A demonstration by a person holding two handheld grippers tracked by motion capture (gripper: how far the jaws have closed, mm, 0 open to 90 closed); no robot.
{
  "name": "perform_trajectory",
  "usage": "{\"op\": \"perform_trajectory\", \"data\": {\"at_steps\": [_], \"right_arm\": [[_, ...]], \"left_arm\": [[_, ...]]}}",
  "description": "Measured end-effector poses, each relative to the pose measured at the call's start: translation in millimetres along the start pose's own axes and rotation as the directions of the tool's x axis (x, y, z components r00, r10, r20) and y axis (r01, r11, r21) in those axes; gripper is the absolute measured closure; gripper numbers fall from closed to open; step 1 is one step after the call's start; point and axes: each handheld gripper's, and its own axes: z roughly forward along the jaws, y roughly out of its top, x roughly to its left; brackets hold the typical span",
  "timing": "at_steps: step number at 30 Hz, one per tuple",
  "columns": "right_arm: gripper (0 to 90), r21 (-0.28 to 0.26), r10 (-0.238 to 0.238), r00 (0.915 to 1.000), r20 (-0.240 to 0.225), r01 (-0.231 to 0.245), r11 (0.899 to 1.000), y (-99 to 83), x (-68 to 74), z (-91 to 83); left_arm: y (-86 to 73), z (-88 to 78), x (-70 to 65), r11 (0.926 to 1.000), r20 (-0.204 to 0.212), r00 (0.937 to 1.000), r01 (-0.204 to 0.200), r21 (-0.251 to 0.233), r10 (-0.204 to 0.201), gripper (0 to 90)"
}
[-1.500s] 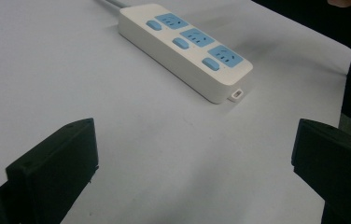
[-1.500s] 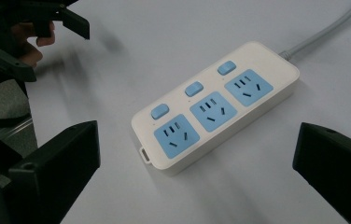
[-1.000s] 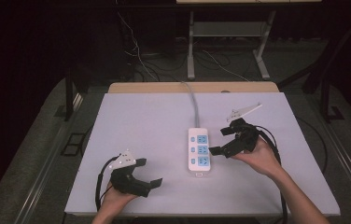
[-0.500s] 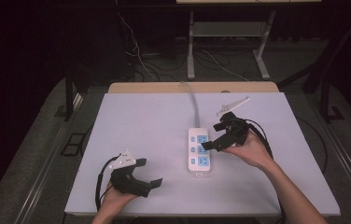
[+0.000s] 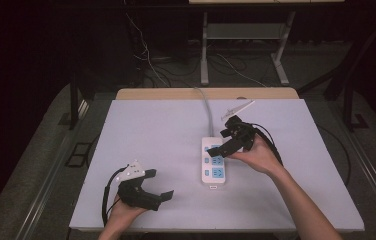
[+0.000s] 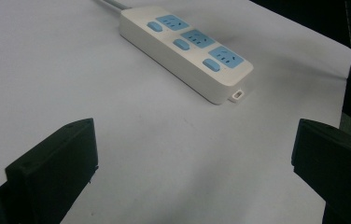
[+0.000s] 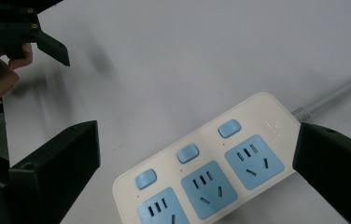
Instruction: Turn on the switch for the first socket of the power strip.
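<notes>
A white power strip with three blue sockets and three blue switches lies right of the table's middle, and its grey cord runs to the far edge. My right gripper hovers open over the strip's far end, jaws wide apart. In the right gripper view the strip lies between and below the jaws, untouched. My left gripper rests open near the front left edge, holding nothing. In the left gripper view the strip lies well ahead of the jaws.
The white tabletop has a wooden strip along its far edge. Behind it, a metal stand and loose cables sit on the dark floor. In the right gripper view the left gripper shows at top left.
My right gripper has moved left and away from me, from beside the strip's right edge to above its far end. The left gripper has stayed put.
</notes>
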Motion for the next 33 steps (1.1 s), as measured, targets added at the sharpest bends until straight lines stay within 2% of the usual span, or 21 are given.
{"op": "perform_trajectory", "data": {"at_steps": [5, 8, 9, 10, 11, 12, 15, 24, 33], "right_arm": [[0.5, 0.008, 0.004, 1.0000, 0.006, -0.004, 1.000, 4.4, -0.1, 7.2], [15.2, 0.002, 0.002, 1.0000, 0.005, -0.002, 1.000, 6.0, -1.8, 11.2], [15.6, -0.001, 0.009, 1.0000, 0.005, -0.009, 1.000, 6.1, -2.9, 12.9], [20.1, 0.006, 0.012, 0.9999, 0.010, -0.012, 1.000, 6.2, -3.7, 14.8], [29.6, 0.014, 0.024, 0.9997, 0.006, -0.024, 1.000, 5.7, -5.8, 18.1], [29.6, 0.014, 0.024, 0.9997, 0.006, -0.024, 1.000, 5.7, -5.8, 18.1], [40.5, 0.020, 0.033, 0.9994, 0.008, -0.034, 0.999, 4.8, -11.9, 23.5], [54.8, -0.008, 0.053, 0.9981, -0.030, -0.054, 0.999, 2.8, -24.5, 31.3], [70.9, 0.018, 0.058, 0.9965, -0.060, -0.057, 0.998, -1.1, -38.5, 38.2]], "left_arm": [[0.0, 0.3, 0.0, 1.0000, 0.001, 1.0000, -0.003, 0.003, 0.003, 0.0], [-0.1, -0.3, 0.1, 1.0000, -0.003, 1.0000, -0.004, 0.000, 0.004, 0.0], [0.0, -0.7, 0.2, 1.0000, -0.006, 1.0000, -0.005, -0.003, 0.005, 0.0], [0.0, -1.0, 0.2, 1.0000, -0.007, 1.0000, -0.003, -0.005, 0.003, 0.0], [0.1, -1.3, 0.3, 1.0000, -0.007, 1.0000, -0.002, -0.007, 0.002, 0.0], [0.1, -1.4, 0.3, 1.0000, -0.008, 1.0000, -0.002, -0.008, 0.002, 0.0], [0.1, -1.4, 0.7, 1.0000, -0.008, 1.0000, -0.001, -0.009, 0.001, 0.0], [0.8, 0.6, 1.7, 1.0000, -0.001, 1.0000, -0.008, -0.002, 0.008, 0.0], [0.9, 0.5, 2.0, 0.9999, 0.003, 0.9999, -0.011, -0.002, 0.011, 0.0]]}}
